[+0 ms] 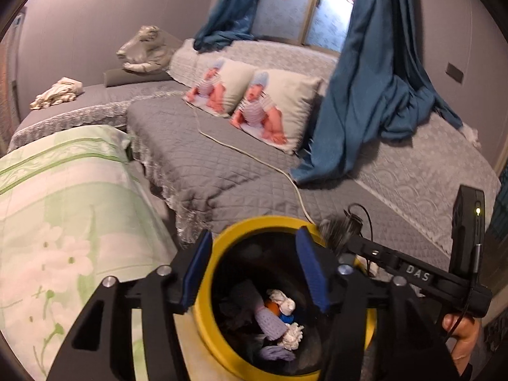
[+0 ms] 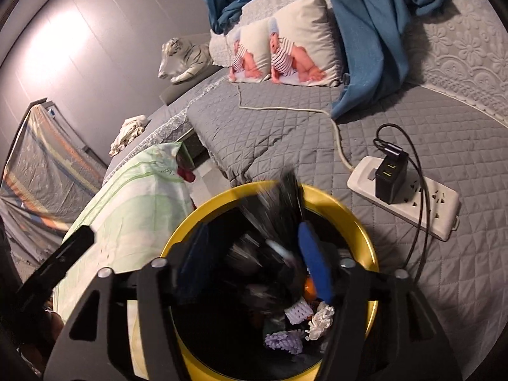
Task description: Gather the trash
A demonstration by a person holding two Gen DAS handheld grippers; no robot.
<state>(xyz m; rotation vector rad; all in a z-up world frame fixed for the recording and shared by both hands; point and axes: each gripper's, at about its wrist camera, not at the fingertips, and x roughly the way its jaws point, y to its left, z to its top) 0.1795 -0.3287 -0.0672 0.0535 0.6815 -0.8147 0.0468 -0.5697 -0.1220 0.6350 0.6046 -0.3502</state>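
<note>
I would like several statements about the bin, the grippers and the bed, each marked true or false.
1. The bin has a yellow rim. True.
2. The bin is empty. False: crumpled scraps lie inside it.
3. The left gripper is open above the bin. True.
4. A charger is plugged into the power strip. True.
5. The power strip lies inside the bin. False: it lies on the grey bedspread.
6. The curtains are red. False: they are blue.
</note>
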